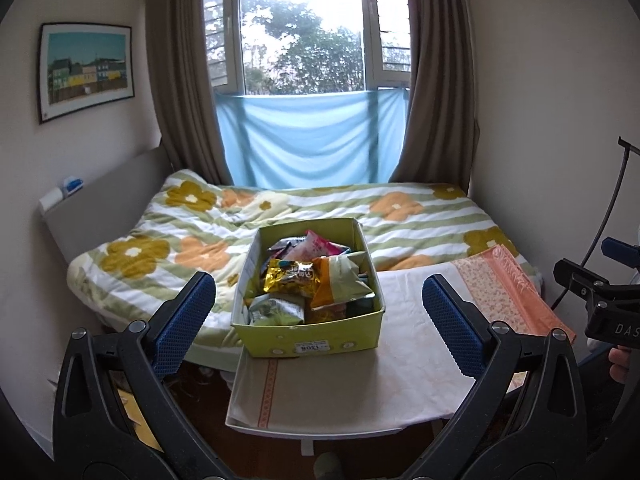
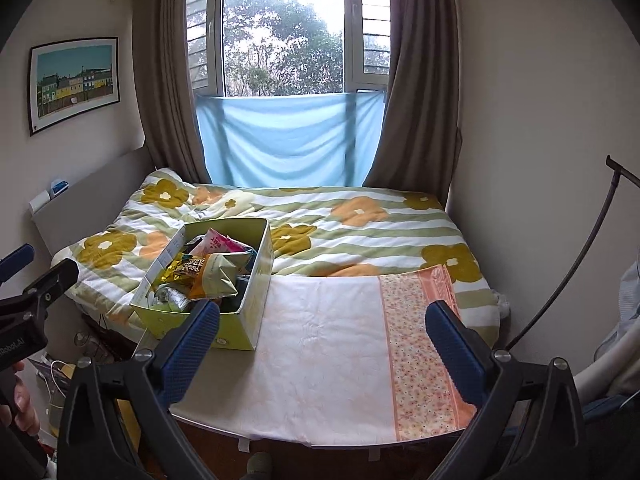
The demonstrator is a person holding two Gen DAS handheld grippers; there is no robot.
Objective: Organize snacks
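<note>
Left wrist: both grippers wide, empty.

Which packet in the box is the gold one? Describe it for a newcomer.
On the cloth-covered table at the foot of the bed stands a green box full of snacks. The gold packet lies near its middle, shiny foil with dark lettering, left of a matte orange-and-green bag.

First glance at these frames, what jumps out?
The green box crammed with snack packets, at the left end of the cloth-covered table. Behind it, the bed's flowered blanket under the window. Both the left gripper and the right gripper hang open, holding nothing.
</note>
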